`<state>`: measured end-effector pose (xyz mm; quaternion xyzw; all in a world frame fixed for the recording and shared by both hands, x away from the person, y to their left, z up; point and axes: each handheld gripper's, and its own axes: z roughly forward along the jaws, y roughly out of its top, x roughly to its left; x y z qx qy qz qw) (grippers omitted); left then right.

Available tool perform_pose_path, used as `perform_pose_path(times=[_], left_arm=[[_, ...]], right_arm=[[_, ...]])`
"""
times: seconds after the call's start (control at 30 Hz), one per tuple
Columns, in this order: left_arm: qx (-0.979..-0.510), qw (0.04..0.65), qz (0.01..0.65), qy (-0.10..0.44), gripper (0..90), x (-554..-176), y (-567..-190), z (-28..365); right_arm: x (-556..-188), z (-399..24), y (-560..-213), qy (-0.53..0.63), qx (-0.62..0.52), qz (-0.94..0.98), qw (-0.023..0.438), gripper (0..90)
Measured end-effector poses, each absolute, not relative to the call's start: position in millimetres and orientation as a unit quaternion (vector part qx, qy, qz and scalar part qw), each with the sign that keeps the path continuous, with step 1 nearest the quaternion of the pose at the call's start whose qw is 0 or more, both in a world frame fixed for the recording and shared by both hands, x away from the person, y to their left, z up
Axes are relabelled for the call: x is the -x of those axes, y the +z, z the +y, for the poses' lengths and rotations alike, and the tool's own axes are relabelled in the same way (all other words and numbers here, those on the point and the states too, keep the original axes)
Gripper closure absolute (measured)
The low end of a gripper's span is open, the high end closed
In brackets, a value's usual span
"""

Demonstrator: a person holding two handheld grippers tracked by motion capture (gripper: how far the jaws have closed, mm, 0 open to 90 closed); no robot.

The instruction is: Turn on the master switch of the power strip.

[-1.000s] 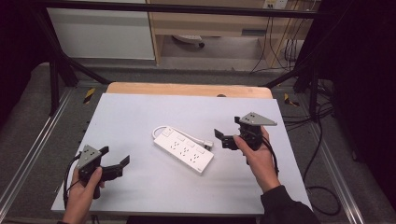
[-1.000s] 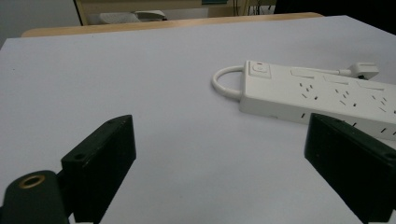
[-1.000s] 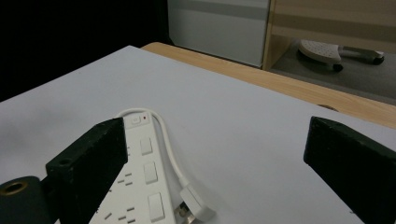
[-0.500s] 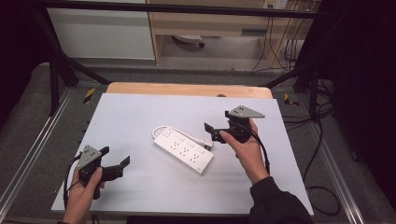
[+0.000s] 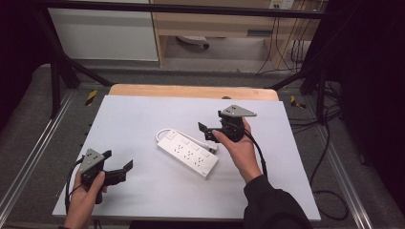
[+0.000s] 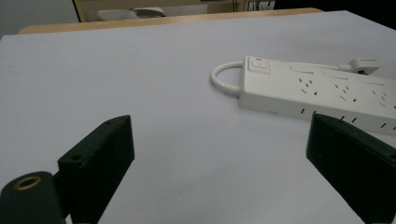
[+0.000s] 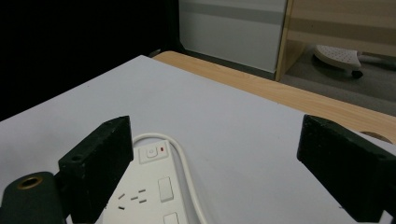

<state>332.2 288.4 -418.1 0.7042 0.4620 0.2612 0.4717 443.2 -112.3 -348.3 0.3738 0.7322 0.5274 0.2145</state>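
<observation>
power strip: long axis diagonal, switch end far-left | right gripper: wide, closing slightly, empty, shifted left above strip | left gripper: wide, empty, unmoved

right gripper | moved left, now over power strip | jaws closing slightly, nothing between

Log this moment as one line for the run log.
right gripper: open, jaws just closing slightly, nothing between, above white plastic power strip | left gripper: open, empty, apart from strip | strip: flat on white table
</observation>
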Motion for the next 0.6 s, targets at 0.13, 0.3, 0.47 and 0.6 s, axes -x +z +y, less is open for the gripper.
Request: perform_pose_path(times=[0.13, 0.3, 0.47, 0.6], left_arm=[[-0.702, 0.474, 0.463, 0.260, 7.1, -332, -418, 289], [-0.699, 0.476, 0.468, 0.255, 5.8, -333, -418, 288], [-0.700, 0.477, 0.467, 0.254, 5.8, -332, -418, 288], [-0.701, 0.476, 0.467, 0.253, 5.8, -333, -418, 287]], right_arm=[[-445, -104, -350, 0.532, -0.370, 0.730, 0.215, 13.2], [-446, -95, -350, 0.534, -0.363, 0.731, 0.220, 23.3], [-448, -86, -349, 0.543, -0.355, 0.728, 0.220, 42.7], [-450, -82, -350, 0.540, -0.357, 0.729, 0.221, 52.7]])
